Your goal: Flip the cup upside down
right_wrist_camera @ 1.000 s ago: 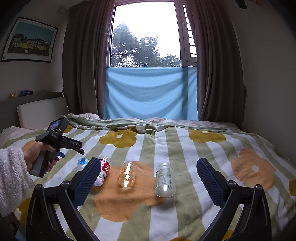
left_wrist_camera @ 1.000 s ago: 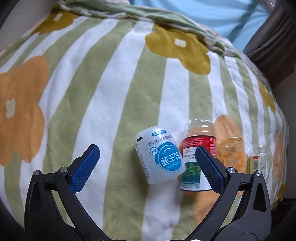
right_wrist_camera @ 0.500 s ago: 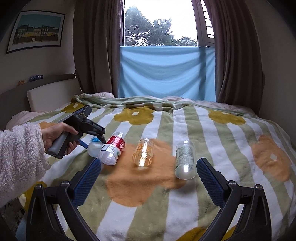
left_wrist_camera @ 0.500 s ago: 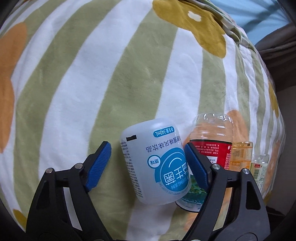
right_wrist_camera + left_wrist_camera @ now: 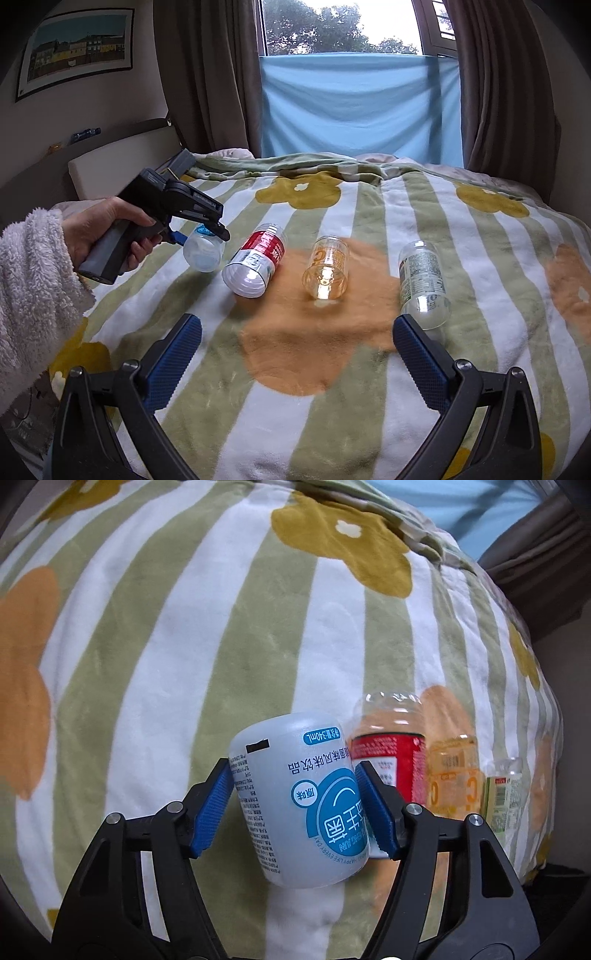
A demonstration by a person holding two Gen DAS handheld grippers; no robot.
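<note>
- Left hand-held gripper (image 5: 295, 808) now has both blue pads pressed on the sides of the milky-white plastic cup with blue printed label (image 5: 295, 801); half a second ago the jaws stood apart around it, a second ago the cup lay ahead of them, untouched.
- Means grasp is made; the flip itself is not yet done. Judged early-to-mid task.
- Cup sits toward the left edge of the bed, leftmost in a row of four. In the right wrist view the cup (image 5: 202, 251) is tilted, open mouth toward the camera, and looks partly lifted off the green-and-white striped blanket with flower print (image 5: 369, 369); contact underneath cannot be told.
- Label text reads inverted in the left wrist view, closed end pointing away from the gripper.
- Just beside it lies the clear cup with red label (image 5: 255, 264), near-touching; then the clear orange-printed cup (image 5: 327, 267), then the clear cup with green-white label (image 5: 423, 282) toward the right edge, all on their sides.
- Person's left hand (image 5: 107, 236), fuzzy white sleeve, squeezes the trigger grip; tool angled down and right toward the cup.
- Right hand-held gripper (image 5: 295, 354) hovers over the near edge of the bed, jaws wide apart, holding nothing.
- Risk: thin wall may slip or dent when rotated; red-label cup may get bumped.
</note>
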